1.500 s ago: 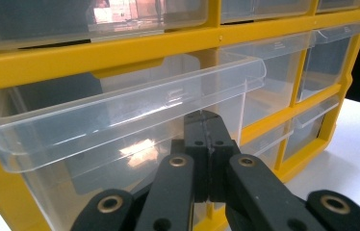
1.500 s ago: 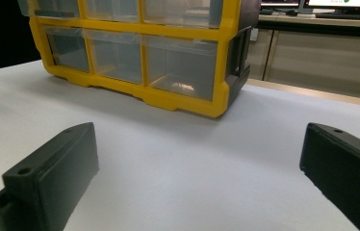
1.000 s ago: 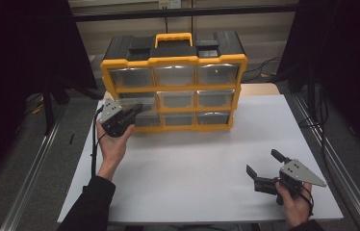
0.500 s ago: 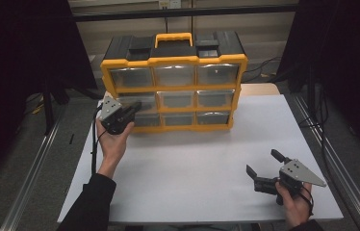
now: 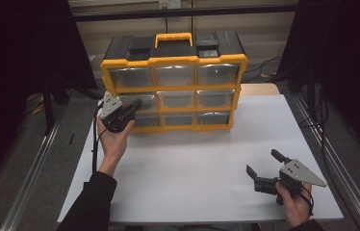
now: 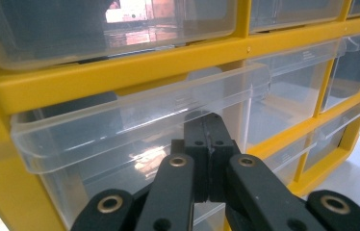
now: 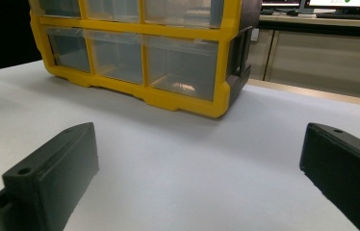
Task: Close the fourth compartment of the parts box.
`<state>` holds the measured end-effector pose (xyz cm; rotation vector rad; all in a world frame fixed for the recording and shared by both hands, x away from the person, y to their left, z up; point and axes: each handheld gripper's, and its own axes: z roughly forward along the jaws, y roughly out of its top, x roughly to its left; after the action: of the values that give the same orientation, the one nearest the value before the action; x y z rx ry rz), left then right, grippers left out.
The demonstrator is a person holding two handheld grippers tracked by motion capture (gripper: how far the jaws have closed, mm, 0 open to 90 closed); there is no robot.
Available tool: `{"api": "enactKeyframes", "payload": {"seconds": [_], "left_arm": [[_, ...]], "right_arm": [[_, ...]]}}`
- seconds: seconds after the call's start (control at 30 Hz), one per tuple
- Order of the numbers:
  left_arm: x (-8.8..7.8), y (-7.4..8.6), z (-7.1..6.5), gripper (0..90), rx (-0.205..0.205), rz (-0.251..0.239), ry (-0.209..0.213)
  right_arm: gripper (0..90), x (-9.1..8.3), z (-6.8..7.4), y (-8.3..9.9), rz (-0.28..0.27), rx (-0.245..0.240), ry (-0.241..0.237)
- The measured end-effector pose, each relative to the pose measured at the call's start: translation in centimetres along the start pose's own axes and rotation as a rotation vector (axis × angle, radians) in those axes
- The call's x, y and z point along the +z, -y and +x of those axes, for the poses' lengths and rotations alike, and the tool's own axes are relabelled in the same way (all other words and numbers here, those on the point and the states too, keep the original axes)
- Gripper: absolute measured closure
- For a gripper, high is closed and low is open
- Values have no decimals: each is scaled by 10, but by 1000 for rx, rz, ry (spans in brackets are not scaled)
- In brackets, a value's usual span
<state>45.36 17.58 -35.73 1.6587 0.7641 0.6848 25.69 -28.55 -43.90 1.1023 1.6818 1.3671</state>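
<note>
A white surface (image 5: 192, 173) lies under dim light, dark curtains on both sides. At its twelve o'clock end stands one yellow and black drawer cabinet (image 5: 174, 82) with a yellow carry handle on top and nine clear drawers, three rows of three. No writing on it can be read. At nine o'clock the left tongs (image 5: 132, 107) are pressed shut, gripping nothing, with their tips against the front of the left middle drawer (image 6: 135, 120), below its lip. At five o'clock the right tongs (image 5: 264, 165) rest spread wide and empty, well apart from the cabinet.
</note>
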Motion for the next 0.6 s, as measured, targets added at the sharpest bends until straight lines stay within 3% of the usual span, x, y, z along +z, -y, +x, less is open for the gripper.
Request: {"api": "enactKeyframes", "payload": {"seconds": [0.2,0.6], "left_arm": [[1,-1,2,900,17,9,-3],[6,-3,5,900,5,23,-15]], "right_arm": [[0,0,0,0,2,4,0],[0,0,0,0,2,5,0]]}}
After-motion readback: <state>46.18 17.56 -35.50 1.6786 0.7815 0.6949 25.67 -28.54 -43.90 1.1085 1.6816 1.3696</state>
